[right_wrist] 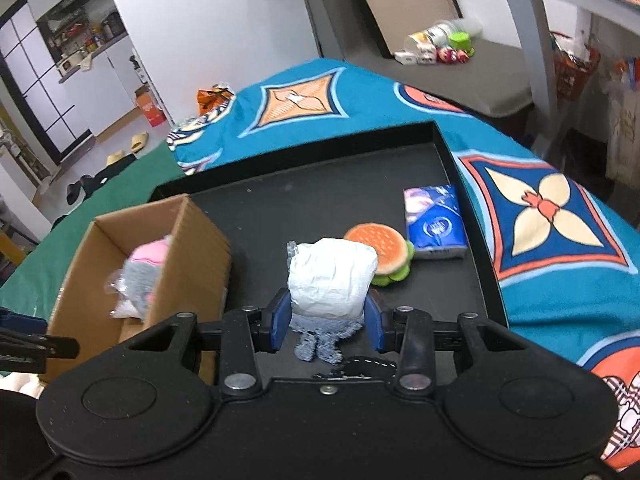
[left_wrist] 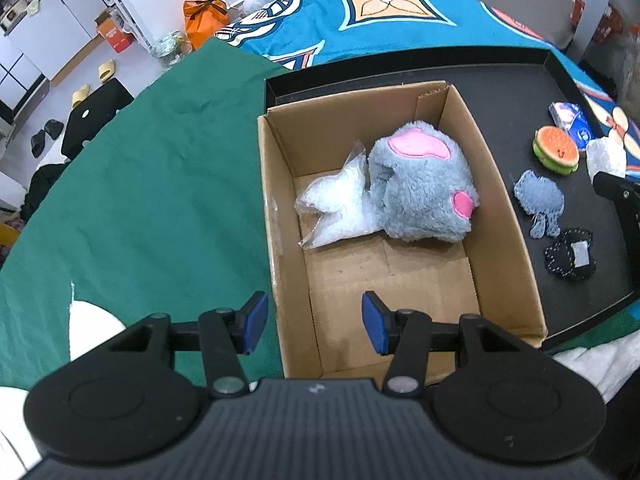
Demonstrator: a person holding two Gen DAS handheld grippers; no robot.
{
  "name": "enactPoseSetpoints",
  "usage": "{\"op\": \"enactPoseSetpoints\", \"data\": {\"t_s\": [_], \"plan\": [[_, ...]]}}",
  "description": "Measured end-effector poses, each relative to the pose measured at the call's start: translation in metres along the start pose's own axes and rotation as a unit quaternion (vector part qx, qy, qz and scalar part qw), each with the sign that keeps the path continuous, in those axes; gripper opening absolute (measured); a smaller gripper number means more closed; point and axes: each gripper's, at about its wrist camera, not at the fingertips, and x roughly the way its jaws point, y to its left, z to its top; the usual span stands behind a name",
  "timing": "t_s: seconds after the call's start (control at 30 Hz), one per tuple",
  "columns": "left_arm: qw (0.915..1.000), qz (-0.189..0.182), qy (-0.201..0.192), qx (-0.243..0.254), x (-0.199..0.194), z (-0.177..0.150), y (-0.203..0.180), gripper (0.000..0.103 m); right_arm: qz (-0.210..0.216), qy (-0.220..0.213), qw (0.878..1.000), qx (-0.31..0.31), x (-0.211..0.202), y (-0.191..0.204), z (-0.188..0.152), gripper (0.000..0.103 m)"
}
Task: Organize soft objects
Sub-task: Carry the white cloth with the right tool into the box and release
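A cardboard box (left_wrist: pixel 280 216) stands in a black tray (left_wrist: pixel 500 80) and holds a grey-and-pink plush toy (left_wrist: pixel 424 188) and a clear bag of white filling (left_wrist: pixel 340 208). My left gripper (left_wrist: pixel 314 322) is open and empty above the box's near-left wall. My right gripper (right_wrist: pixel 328 318) is shut on a white wrapped soft pack (right_wrist: pixel 332 280), held above the tray right of the box (right_wrist: pixel 180 256). A plush burger (right_wrist: pixel 380 248), a blue tissue pack (right_wrist: pixel 434 228), a grey fabric patch (right_wrist: pixel 320 340) and a black patch (left_wrist: pixel 572 258) lie on the tray.
The tray sits on a bed with a teal patterned blanket (right_wrist: pixel 552 208) and a green cover (left_wrist: pixel 140 184). Slippers (left_wrist: pixel 106 70), an orange bag (left_wrist: pixel 204 20) and cabinets lie on the floor at left. A grey table leg (right_wrist: pixel 540 48) stands at right.
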Motion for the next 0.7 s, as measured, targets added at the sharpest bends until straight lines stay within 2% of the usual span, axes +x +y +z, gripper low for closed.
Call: {"op": "enactPoseSetpoints", "data": {"t_s": [0.37, 0.7], "plan": [[0.9991, -0.023, -0.005, -0.035, -0.001, -0.004, 0.014, 0.047, 0.012, -0.014, 0.999, -0.032, -0.013, 0.033, 0.008, 0.039], [0.9978, -0.024, 0.016, -0.059, 0.006, -0.004, 0.023, 0.038, 0.025, -0.023, 0.997, -0.065, -0.019, 0.069, 0.013, 0.039]]}}
